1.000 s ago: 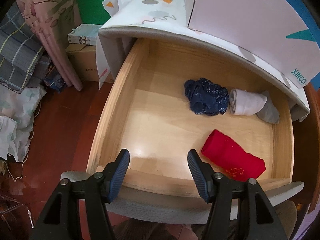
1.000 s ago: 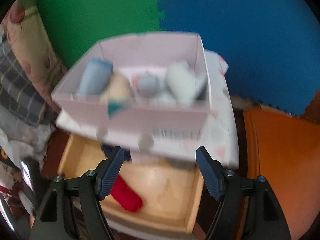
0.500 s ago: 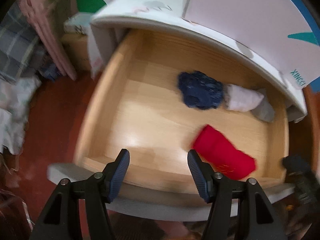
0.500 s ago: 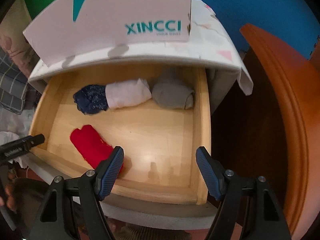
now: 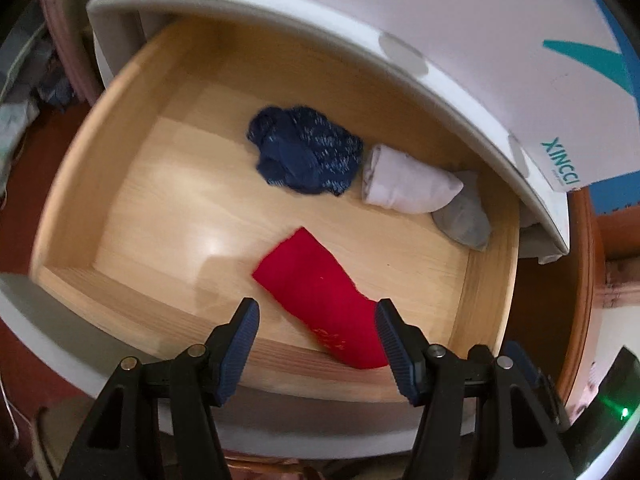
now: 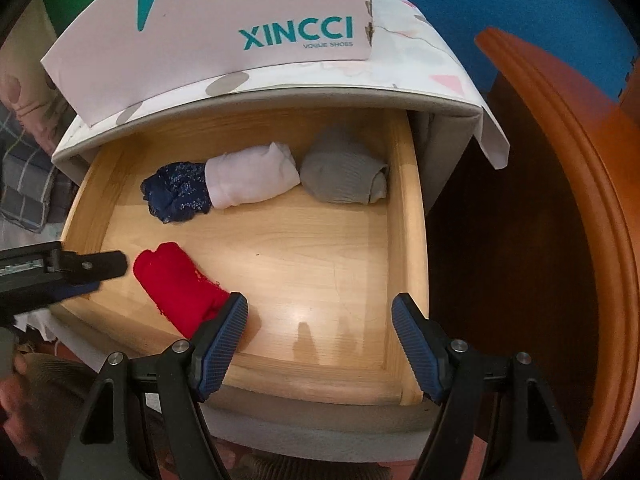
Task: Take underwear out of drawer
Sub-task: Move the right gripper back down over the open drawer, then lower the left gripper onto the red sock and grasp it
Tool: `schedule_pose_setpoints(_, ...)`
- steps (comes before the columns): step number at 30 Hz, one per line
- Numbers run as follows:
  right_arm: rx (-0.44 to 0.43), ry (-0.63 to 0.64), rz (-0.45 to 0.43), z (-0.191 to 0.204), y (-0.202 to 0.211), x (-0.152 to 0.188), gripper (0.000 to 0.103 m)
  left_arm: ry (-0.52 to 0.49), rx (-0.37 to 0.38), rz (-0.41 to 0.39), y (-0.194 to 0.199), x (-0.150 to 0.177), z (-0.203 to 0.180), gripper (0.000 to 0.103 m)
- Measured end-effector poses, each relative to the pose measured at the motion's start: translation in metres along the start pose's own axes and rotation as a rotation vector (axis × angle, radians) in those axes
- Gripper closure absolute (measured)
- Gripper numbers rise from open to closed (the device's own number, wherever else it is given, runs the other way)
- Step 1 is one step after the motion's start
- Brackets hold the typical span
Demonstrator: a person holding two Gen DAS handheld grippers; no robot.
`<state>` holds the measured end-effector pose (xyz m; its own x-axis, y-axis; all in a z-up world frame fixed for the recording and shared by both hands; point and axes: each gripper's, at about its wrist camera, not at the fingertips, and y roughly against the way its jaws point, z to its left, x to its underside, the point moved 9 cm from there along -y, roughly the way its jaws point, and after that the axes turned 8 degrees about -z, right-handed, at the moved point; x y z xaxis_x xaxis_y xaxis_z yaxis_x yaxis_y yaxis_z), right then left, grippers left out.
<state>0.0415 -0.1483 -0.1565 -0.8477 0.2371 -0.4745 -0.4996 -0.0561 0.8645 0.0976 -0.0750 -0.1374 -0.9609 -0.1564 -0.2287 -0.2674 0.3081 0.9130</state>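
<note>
The wooden drawer (image 5: 132,216) (image 6: 404,216) stands pulled open. In it lie a red folded piece (image 5: 320,296) (image 6: 180,284) near the front, and at the back a dark blue crumpled piece (image 5: 304,152) (image 6: 178,192), a white roll (image 5: 404,180) (image 6: 248,180) and a grey roll (image 5: 464,216) (image 6: 344,172). My left gripper (image 5: 316,316) is open, just above the red piece's near end. It also shows in the right wrist view (image 6: 80,268). My right gripper (image 6: 320,312) is open and empty over the drawer's front right.
A white XINCCI shoe box (image 6: 224,28) (image 5: 480,52) stands on the nightstand top above the drawer. An orange-brown wooden furniture edge (image 6: 568,184) runs to the right. Clothes and fabric (image 6: 24,184) are piled on the left.
My left gripper moved right and forward, from the drawer's front left to over the red piece. My right gripper dropped from facing the shoe box to over the open drawer.
</note>
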Motion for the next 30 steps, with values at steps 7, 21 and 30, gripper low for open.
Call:
schedule_pose_setpoints(7,-0.012,-0.005,0.002,0.001,0.001,0.000,0.031,-0.008,-0.044,0.064,-0.030,0.009,-0.012,0.041)
schedule_pose_setpoints(21,-0.037,-0.016,0.016,0.003,0.001,0.002,0.031,-0.183,-0.212,0.172,-0.064,0.015,-0.003,0.043)
schedule_pose_setpoints(30,-0.033,-0.018,0.017,0.002,0.001,0.002,0.031,-0.292,-0.276,0.208,-0.068,0.008,0.014,0.042)
